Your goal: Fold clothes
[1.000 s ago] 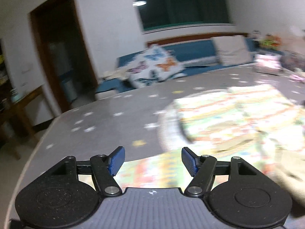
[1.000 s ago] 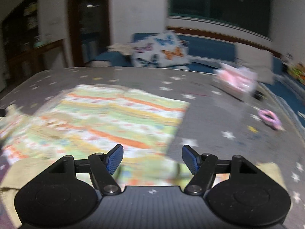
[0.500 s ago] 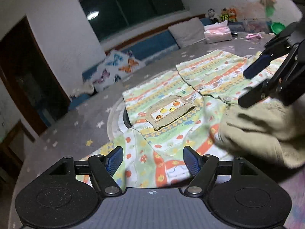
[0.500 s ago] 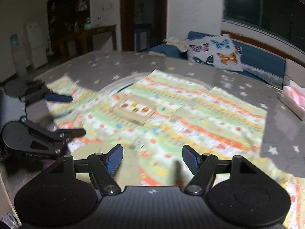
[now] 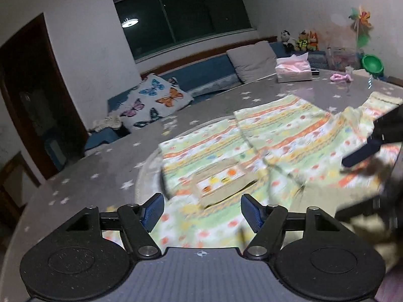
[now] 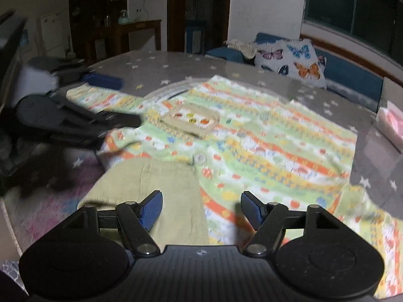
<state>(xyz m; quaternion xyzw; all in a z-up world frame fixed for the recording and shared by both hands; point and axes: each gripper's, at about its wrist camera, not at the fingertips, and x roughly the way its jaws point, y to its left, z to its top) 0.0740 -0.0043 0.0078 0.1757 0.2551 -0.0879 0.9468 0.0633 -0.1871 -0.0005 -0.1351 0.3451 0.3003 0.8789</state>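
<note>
Both views are now settling over the whole garment: a second ago each was seeing only blurred cloth, so the approach to a first fold is likely beginning. The left gripper (image 5: 200,212) and right gripper (image 6: 200,210) are both hovering spread and empty. The patterned baby top (image 6: 264,151) is lying flat on the star-print counter (image 5: 83,173), collar toward the person, long axis running toward the butterfly cushion (image 6: 292,58).

Both grippers spread wide, nothing between the pads.

The left gripper (image 5: 200,212) sits low in its frame's centre, jaws apart; the right gripper (image 6: 200,209) likewise, and each shows blurred at the other view's edge.
</note>
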